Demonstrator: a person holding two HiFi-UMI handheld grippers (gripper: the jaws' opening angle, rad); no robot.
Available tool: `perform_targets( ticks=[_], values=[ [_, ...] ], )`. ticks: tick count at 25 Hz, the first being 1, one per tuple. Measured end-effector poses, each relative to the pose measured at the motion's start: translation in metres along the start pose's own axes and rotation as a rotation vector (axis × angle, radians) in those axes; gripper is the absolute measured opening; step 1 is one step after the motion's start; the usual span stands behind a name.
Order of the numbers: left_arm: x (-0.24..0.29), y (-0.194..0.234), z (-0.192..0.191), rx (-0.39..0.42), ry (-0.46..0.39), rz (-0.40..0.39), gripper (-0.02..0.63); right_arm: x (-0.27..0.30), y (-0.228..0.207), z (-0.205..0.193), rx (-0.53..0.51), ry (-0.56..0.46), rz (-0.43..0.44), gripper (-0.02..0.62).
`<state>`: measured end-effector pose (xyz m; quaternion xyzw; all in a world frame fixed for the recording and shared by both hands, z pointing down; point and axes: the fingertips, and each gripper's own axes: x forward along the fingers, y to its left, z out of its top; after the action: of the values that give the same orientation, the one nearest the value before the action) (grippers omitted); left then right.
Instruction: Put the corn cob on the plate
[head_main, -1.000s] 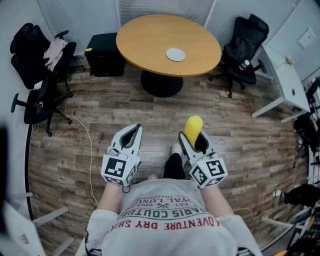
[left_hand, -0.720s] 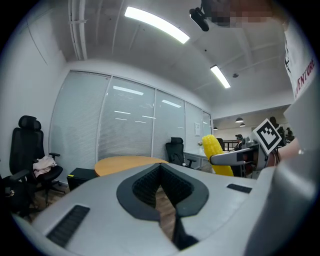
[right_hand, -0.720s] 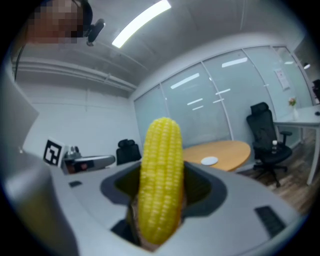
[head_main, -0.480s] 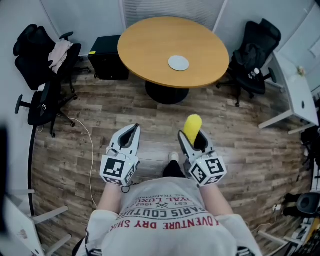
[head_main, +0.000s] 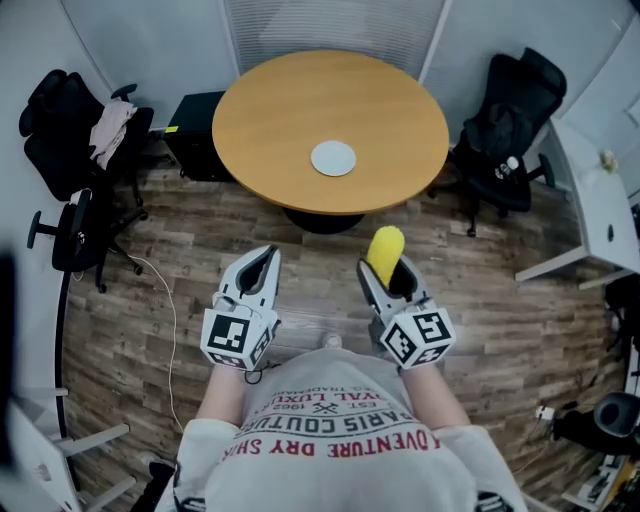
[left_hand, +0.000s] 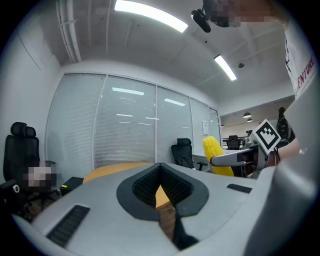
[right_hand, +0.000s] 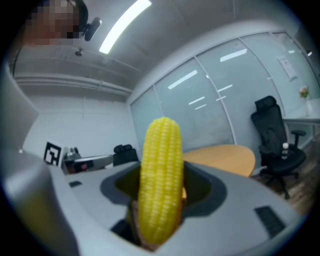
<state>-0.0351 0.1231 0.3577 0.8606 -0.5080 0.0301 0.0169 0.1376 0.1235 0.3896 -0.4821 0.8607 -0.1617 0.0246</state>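
Wood-plank flooring (head_main: 200, 230) lies beneath you, seen from steeply above. Nearest the camera, your white printed shirt (head_main: 340, 440) takes up the lower edge of the head view. You hold both claws in front of it, side by side and apart from each other.

Your left claw (head_main: 263, 262) has its jaws drawn together at the tips and grips nothing. Its own view shows only floor and counter through the small gap behind the pads.

Your right claw (head_main: 390, 283) is clamped on the corn cob (head_main: 385, 252). In that claw's view the cob (right_hand: 160, 185) stands upright between the jaws, its lower part seated in the pads and its rounded tip well above them. From the head view, the tip points toward the counter.

Ahead of both claws stands the round wooden counter (head_main: 290, 110) on a dark pedestal. The plate (head_main: 333, 158), small, pale and round, sits near the counter's middle. It is bare and well apart from the cob, which is held over the floor, short of the counter's near edge.

- A thin cable (head_main: 170, 300) trails across the floor to your left.
- A black box (head_main: 190, 135) stands on the floor at the counter's left side.
- Beyond the box is a black office chair (head_main: 70, 130) with a pale garment (head_main: 108, 125) draped over it.
- On the right, a second black chair (head_main: 510, 110) carries what may be a bottle (head_main: 512, 165); it is too small to confirm.
- A white desk (head_main: 600, 210) runs along the far right.
- A glazed wall with blinds (head_main: 320, 25) closes the room behind the counter.
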Motion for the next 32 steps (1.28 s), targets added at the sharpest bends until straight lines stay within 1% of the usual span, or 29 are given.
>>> perform_targets(
  ticks=[5, 11, 15, 20, 32],
  values=[
    [0.054, -0.012, 0.002, 0.003, -0.002, 0.003, 0.032, 0.017, -0.045, 0.012, -0.010, 0.017, 0.012, 0.266],
    [0.092, -0.005, -0.009, -0.008, 0.031, 0.000, 0.032, 0.046, -0.076, 0.016, 0.000, 0.044, 0.011, 0.265],
    [0.115, 0.014, -0.014, -0.026, 0.038, 0.007, 0.032, 0.072, -0.090, 0.017, 0.007, 0.057, -0.001, 0.267],
    [0.155, 0.045, -0.018, -0.032, 0.035, -0.019, 0.032, 0.115, -0.103, 0.017, 0.006, 0.076, -0.024, 0.266],
    [0.278, 0.144, -0.015, -0.051, 0.036, -0.129, 0.032, 0.251, -0.144, 0.025, 0.032, 0.136, -0.108, 0.267]
  ],
)
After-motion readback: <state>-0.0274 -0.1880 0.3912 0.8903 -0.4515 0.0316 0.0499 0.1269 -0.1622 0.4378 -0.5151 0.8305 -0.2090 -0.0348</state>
